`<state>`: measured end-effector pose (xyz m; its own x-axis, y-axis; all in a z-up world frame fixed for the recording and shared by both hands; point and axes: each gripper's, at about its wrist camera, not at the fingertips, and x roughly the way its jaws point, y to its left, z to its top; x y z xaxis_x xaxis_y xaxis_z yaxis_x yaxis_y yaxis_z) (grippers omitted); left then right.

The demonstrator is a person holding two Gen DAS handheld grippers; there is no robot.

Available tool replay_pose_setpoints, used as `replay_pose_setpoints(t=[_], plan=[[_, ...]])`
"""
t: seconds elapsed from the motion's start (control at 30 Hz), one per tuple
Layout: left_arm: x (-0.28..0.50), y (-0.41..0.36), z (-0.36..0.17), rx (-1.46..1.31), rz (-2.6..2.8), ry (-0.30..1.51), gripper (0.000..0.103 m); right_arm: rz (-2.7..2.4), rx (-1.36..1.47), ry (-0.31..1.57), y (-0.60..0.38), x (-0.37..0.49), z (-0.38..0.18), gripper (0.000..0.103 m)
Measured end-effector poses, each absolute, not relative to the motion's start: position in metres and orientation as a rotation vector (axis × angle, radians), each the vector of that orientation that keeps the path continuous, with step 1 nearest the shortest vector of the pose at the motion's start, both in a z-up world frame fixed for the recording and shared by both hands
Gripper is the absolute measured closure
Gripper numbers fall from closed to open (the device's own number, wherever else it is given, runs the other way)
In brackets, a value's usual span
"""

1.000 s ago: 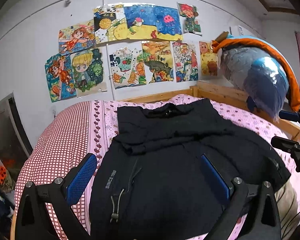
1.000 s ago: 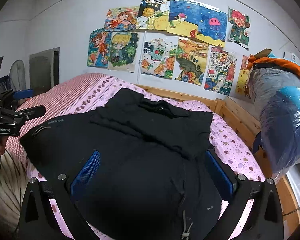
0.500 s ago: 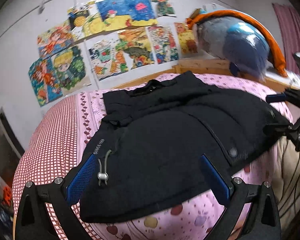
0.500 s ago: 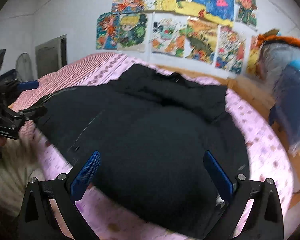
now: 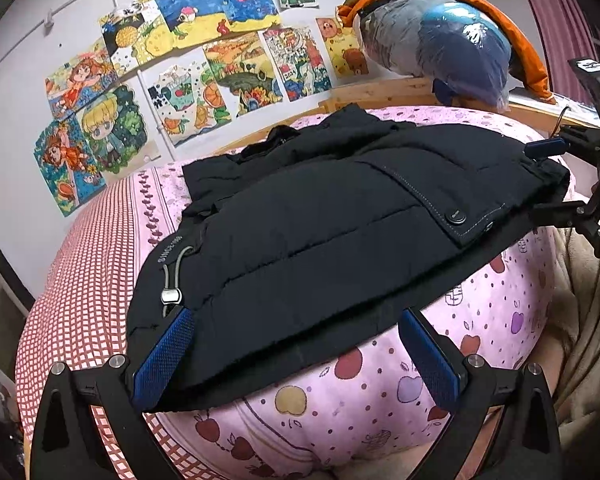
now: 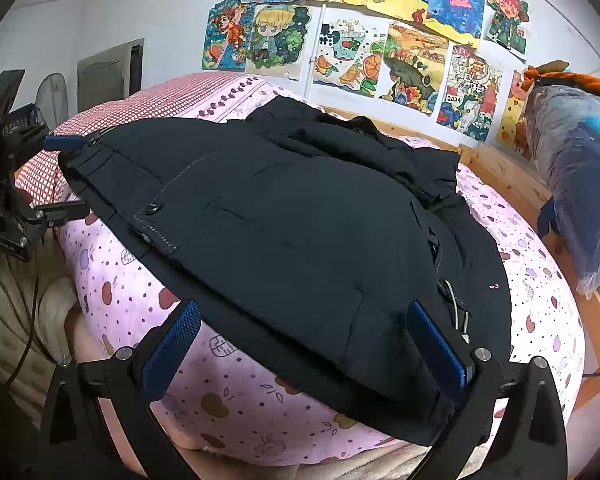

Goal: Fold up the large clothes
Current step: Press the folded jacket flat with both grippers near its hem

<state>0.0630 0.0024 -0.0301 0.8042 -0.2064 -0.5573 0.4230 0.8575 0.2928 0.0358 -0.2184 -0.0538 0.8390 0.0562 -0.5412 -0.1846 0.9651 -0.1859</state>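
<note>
Spreading across the pink fruit-print bed [image 5: 500, 320], the black padded jacket [image 5: 320, 232] lies flat, collar toward twelve o'clock, hem along the near edge running nine to three. My left gripper [image 5: 296, 344] faces the hem corner by the drawcord toggle [image 5: 170, 295], jaws wide, holding nothing. My right gripper [image 6: 304, 344] faces the opposite hem corner, equally wide and empty. Both are level and equally near, I judge.

A black jacket [image 6: 300, 224] lies on the pink bedsheet [image 6: 540, 280]; the right gripper [image 6: 300, 344] straddles its hem, jaws spread wide.
</note>
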Motion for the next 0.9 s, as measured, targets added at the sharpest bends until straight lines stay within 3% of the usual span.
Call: replay_pose_setpoints(t=[0.9], plan=[[0.073, -0.012, -0.049, 0.538, -0.231, 0.571, 0.000, 0.091, -0.373, 0.629, -0.194, 0.047, -0.073, 0.002]])
